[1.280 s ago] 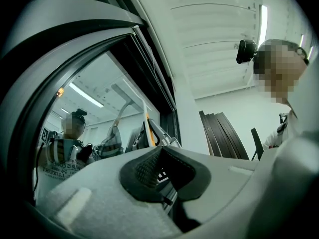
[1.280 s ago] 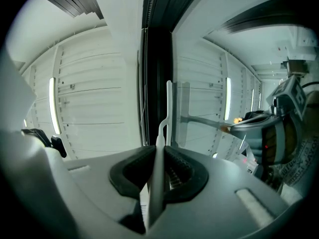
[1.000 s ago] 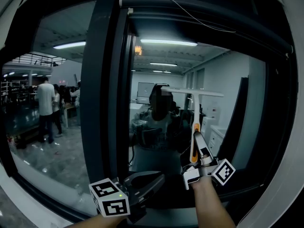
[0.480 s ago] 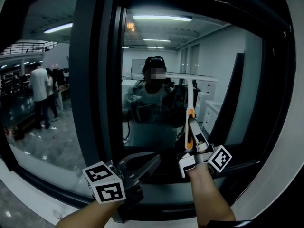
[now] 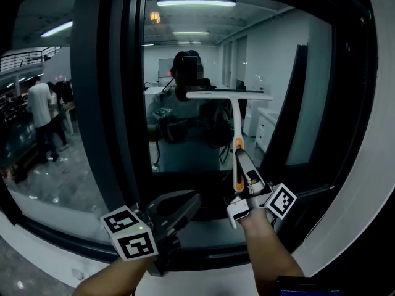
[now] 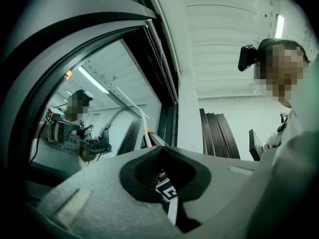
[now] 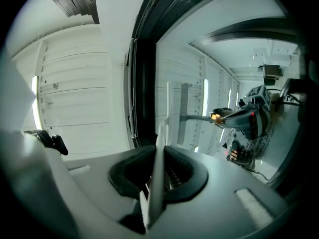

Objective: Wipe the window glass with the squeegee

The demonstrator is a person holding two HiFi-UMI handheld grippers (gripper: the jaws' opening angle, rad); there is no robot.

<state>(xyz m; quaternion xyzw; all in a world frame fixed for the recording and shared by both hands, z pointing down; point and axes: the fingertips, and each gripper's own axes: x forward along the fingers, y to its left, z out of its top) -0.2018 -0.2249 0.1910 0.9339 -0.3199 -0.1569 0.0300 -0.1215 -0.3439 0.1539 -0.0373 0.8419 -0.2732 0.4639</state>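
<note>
The right tongs [image 5: 242, 163] pinch the squeegee [image 5: 235, 119] by its handle, at and just below the orange band. In the right gripper view the pale handle [image 7: 158, 166] runs as a thin strip straight up between the two pads, which press on it from both sides. Above the grip the shaft stands nearly upright. Its white blade lies level across the top, against the glass [image 5: 281, 103] or just off it; which one cannot be told. The blade sits well above the tongs, level with the head of the person's reflection.

The left tongs [image 5: 192, 200] are pressed together with nothing in them. They hang low and to the left of the right tongs, near the bottom edge of the pane, apart from the squeegee. The dark frame [image 5: 99, 103] stands to their left.
</note>
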